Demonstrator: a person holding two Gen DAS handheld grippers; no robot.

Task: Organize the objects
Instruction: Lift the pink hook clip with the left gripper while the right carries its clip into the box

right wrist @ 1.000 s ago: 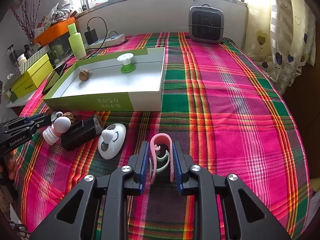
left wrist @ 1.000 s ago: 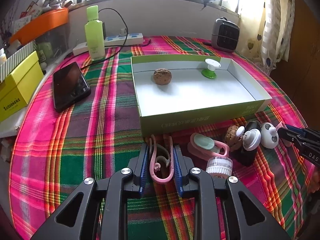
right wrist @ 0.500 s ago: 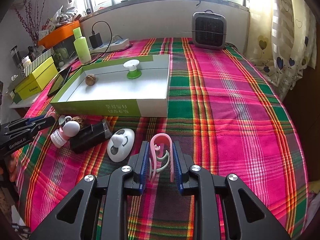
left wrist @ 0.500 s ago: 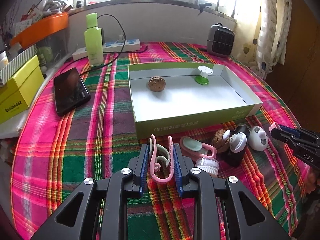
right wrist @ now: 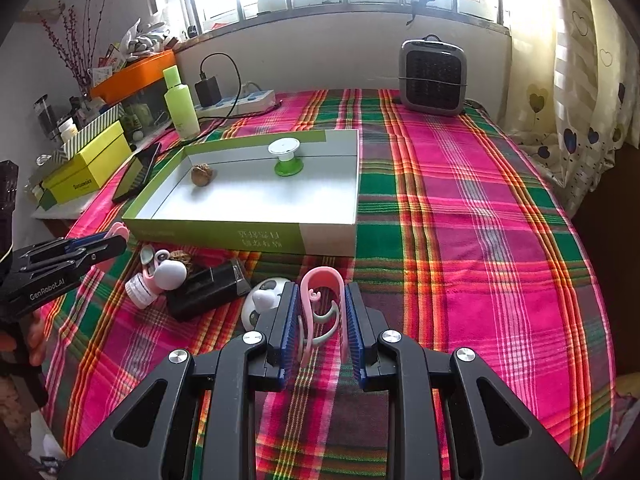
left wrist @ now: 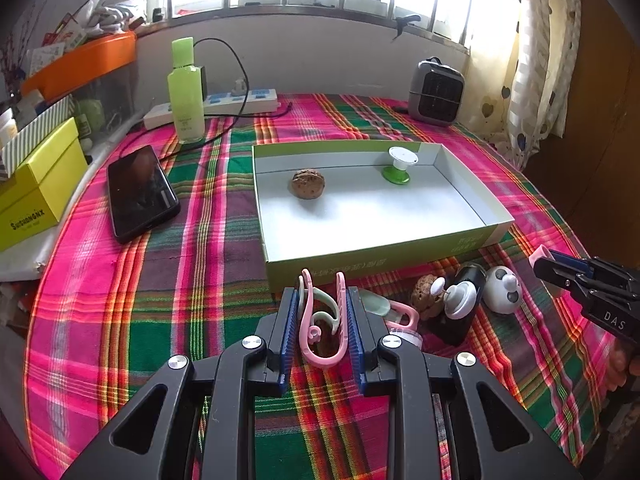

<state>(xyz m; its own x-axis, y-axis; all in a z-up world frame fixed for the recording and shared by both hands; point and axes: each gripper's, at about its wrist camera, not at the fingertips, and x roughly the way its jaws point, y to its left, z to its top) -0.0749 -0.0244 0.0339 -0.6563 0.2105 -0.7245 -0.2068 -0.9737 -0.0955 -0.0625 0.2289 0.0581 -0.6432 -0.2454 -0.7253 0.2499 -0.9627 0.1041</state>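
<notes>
My left gripper point(left wrist: 322, 300) is shut on a pink and pale green hook clip point(left wrist: 320, 344), held just in front of the green and white box point(left wrist: 372, 256). Inside the box lie a walnut point(left wrist: 307, 184) and a green and white spool point(left wrist: 400, 166). My right gripper point(right wrist: 321, 296) is shut on a second pink hook clip point(right wrist: 322, 280) above the plaid cloth, right of the box's near corner. Between the two grippers sit a panda-faced piece point(right wrist: 260, 304), a black block point(right wrist: 208, 286), a white knob point(right wrist: 170, 274), another walnut point(left wrist: 426, 294) and a pink clip point(left wrist: 394, 310).
A black phone point(left wrist: 140, 192), a green bottle point(left wrist: 185, 88), a power strip point(left wrist: 224, 102) and yellow boxes point(left wrist: 36, 188) stand to the left. A small grey heater point(right wrist: 434, 76) is at the back right. Plaid cloth point(right wrist: 480, 220) stretches right of the box.
Both grippers keep hold of their clips. The box and the loose pieces sit slightly lower in both views; nothing on the cloth has moved.
</notes>
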